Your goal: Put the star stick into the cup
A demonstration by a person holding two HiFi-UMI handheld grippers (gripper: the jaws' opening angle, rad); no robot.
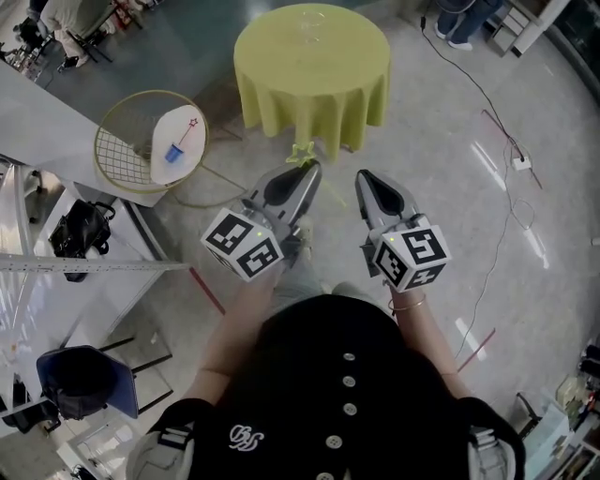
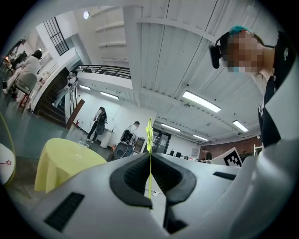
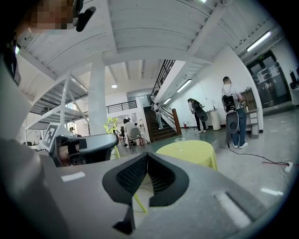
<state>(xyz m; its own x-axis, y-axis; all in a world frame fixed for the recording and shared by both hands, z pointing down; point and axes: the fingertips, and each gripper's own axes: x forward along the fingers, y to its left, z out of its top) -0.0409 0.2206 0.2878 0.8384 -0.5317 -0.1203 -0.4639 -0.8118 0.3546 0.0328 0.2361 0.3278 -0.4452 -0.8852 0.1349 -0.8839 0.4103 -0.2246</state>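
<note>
A thin yellow-green star stick point(image 1: 302, 153) pokes out of my left gripper point(image 1: 309, 171), which is shut on its shaft. In the left gripper view the stick point(image 2: 149, 135) stands upright between the closed jaws of the left gripper point(image 2: 150, 161). The right gripper view catches its star point(image 3: 110, 125). A clear cup point(image 1: 312, 26) stands on a round table with a yellow cloth point(image 1: 281, 56) ahead of both grippers, also seen as the cup point(image 2: 84, 144) and the cup point(image 3: 180, 139). My right gripper point(image 1: 364, 178) is shut with nothing in it, level with the left one.
A round wire basket point(image 1: 117, 150) with a white picture card point(image 1: 178, 141) lies left of the table. Cables and a power strip point(image 1: 520, 162) run over the floor at the right. A dark chair point(image 1: 84, 380) stands at lower left. People stand far off.
</note>
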